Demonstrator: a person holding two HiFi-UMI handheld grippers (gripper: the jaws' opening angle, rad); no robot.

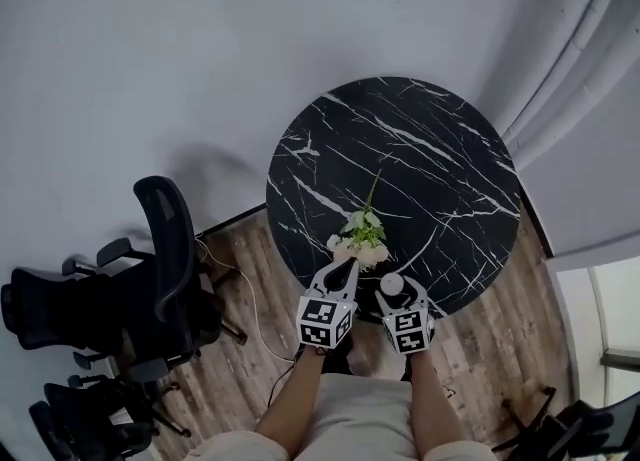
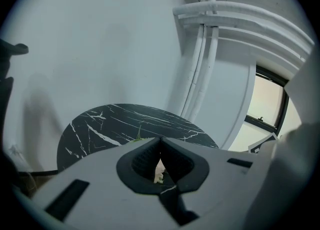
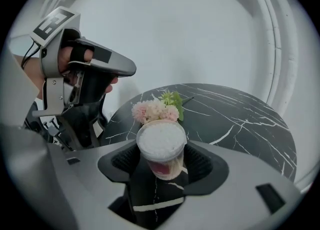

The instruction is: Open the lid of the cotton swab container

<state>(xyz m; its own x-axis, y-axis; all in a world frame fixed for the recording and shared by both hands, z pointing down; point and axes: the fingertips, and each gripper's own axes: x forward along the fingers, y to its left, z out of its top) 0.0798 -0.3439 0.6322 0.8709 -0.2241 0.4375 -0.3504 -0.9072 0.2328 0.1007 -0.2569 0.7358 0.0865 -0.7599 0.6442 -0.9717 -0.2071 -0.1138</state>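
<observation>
The cotton swab container, a small clear round tub with white swab tips showing at its top, stands near the front edge of the black marble table. My right gripper is open. Its jaws stand on either side of the tub with a gap to each pad. The head view shows the tub just ahead of the right gripper. My left gripper is shut on nothing and hovers to the left, beside a bunch of pink flowers. In its own view the left gripper has its jaws closed together.
The pink flowers with green leaves lie on the table just behind the tub. The left gripper, held by a hand, is close on the tub's left. Black office chairs stand on the wood floor to the left. A wall lies behind the round table.
</observation>
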